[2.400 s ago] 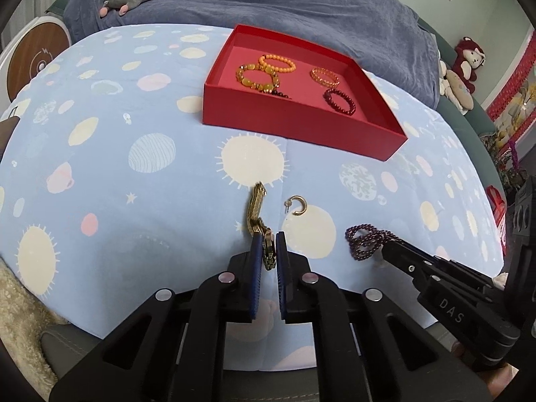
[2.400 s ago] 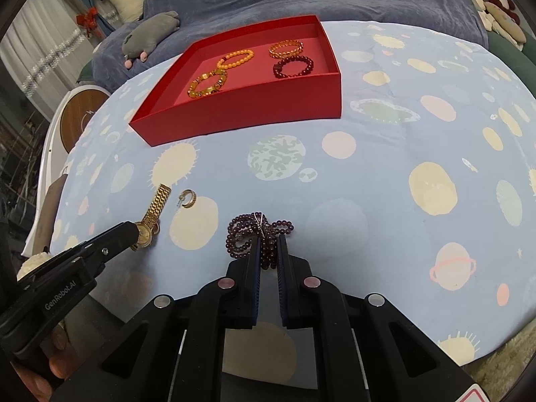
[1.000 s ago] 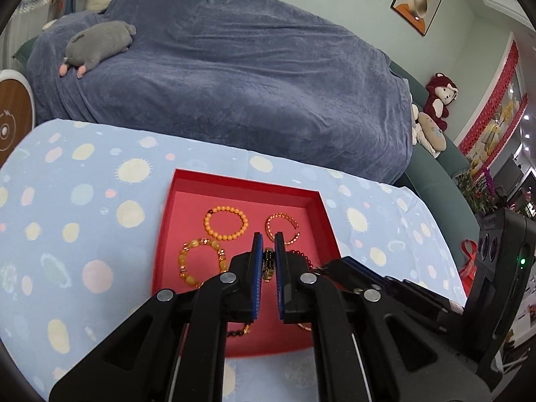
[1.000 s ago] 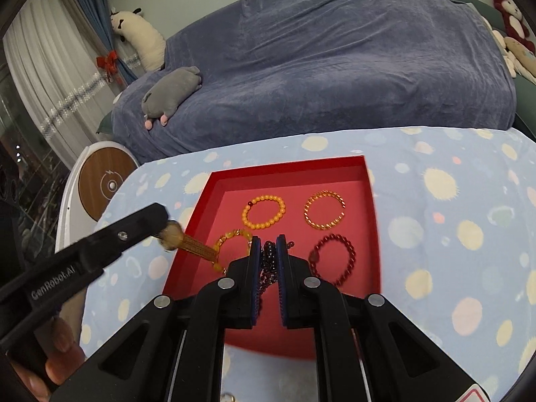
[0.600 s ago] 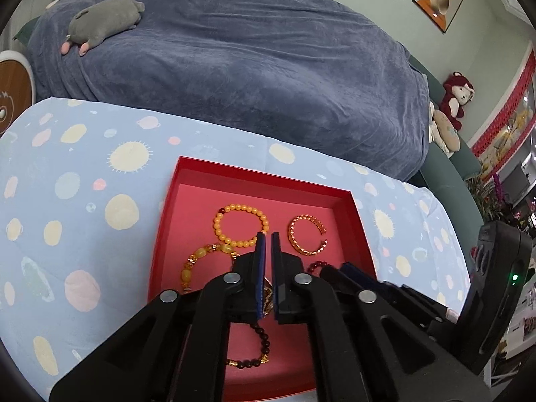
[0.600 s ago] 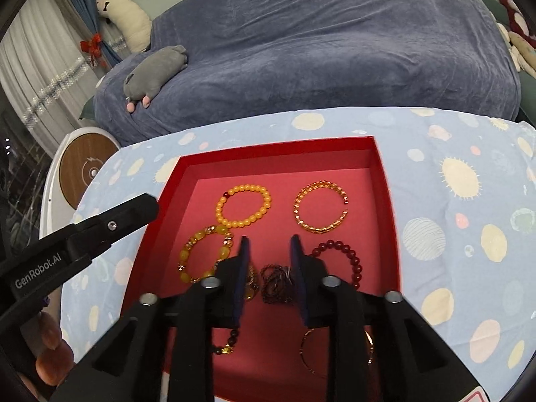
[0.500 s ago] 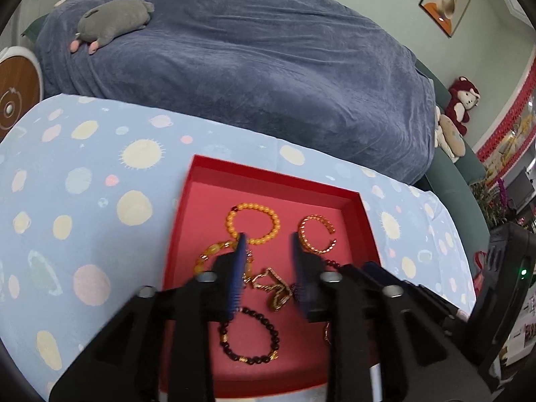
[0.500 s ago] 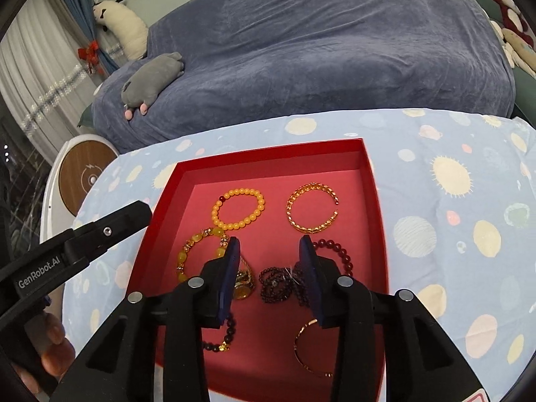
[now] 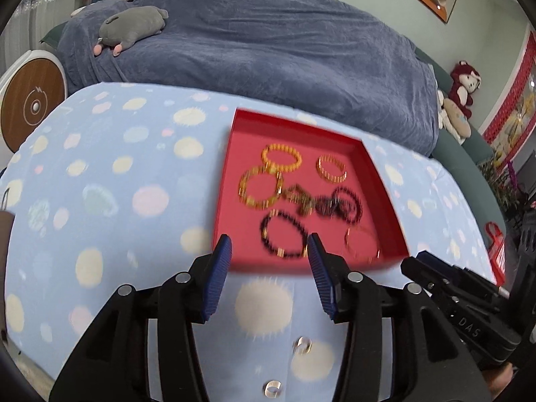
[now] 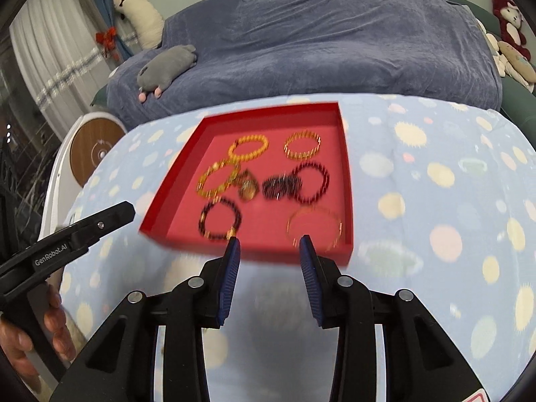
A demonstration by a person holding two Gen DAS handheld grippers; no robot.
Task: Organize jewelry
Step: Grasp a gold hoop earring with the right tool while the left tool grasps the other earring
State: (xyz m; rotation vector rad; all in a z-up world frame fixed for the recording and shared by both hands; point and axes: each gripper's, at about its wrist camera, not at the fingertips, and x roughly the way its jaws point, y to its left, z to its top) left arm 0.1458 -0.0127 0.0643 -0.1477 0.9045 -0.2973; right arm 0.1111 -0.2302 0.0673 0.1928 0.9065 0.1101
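Observation:
A red tray (image 9: 231, 258) (image 10: 167, 197) sits on the blue spotted cloth and holds several bracelets. The gold watch (image 9: 298, 197) (image 10: 247, 186) and the dark purple bead necklace (image 9: 330, 204) (image 10: 279, 184) lie in its middle, side by side. My left gripper (image 9: 269, 251) is open and empty, above the tray's near edge. My right gripper (image 10: 268, 246) is open and empty, also over the near edge. A small gold ring (image 9: 303, 345) and a silver ring (image 9: 273, 388) lie on the cloth below the left gripper.
A bed under a blue-grey blanket (image 9: 268, 50) stands behind the table, with a grey plush toy (image 9: 134, 28) on it. A round wooden panel (image 9: 31, 107) stands at the left. Plush toys (image 9: 464, 83) sit at the right.
Both grippers opened and let go: the watch and the necklace now lie in the tray. Both grippers have pulled back toward the tray's near edge.

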